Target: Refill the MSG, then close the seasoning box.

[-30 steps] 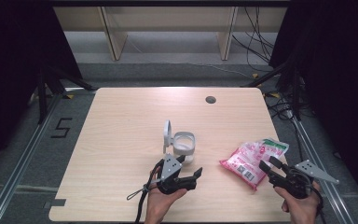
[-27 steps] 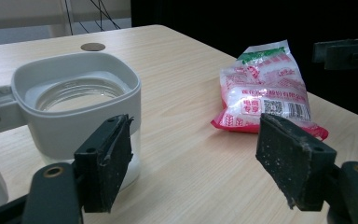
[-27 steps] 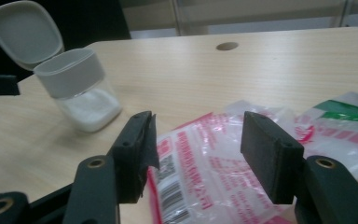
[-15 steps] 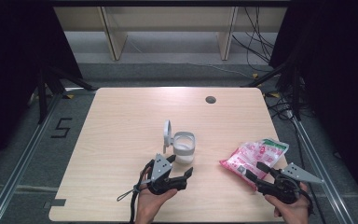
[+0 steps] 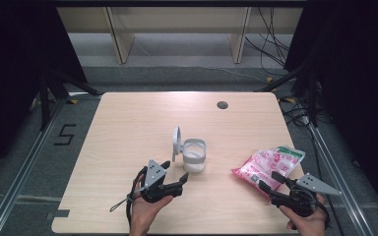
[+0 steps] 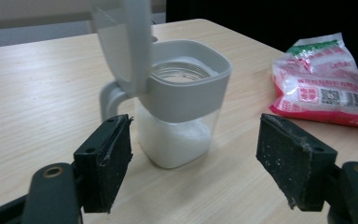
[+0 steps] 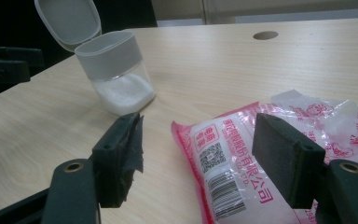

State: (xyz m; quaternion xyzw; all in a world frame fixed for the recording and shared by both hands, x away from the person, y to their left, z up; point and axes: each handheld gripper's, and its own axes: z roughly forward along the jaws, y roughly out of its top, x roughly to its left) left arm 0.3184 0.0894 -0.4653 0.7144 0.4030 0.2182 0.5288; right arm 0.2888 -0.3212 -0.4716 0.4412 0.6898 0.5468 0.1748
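At lower centre of the high view, the spread left hand-held gripper could topple the open-lidded container, spilling its white powder, while the right hand-held gripper, equally spread, nears the pink bag.

The left gripper sits at bottom centre of the high view, jaws spread wide. The right gripper sits at bottom right, jaws also parted.

The right gripper has its two black jaws wide apart, low over the wooden counter. A pink and white bag lies flat between the jaws, with a barcode and a square code on it. Farther back on the left stands a clear jar with white powder inside. Its grey lid is flipped up. A small round hole is in the counter near the far edge.
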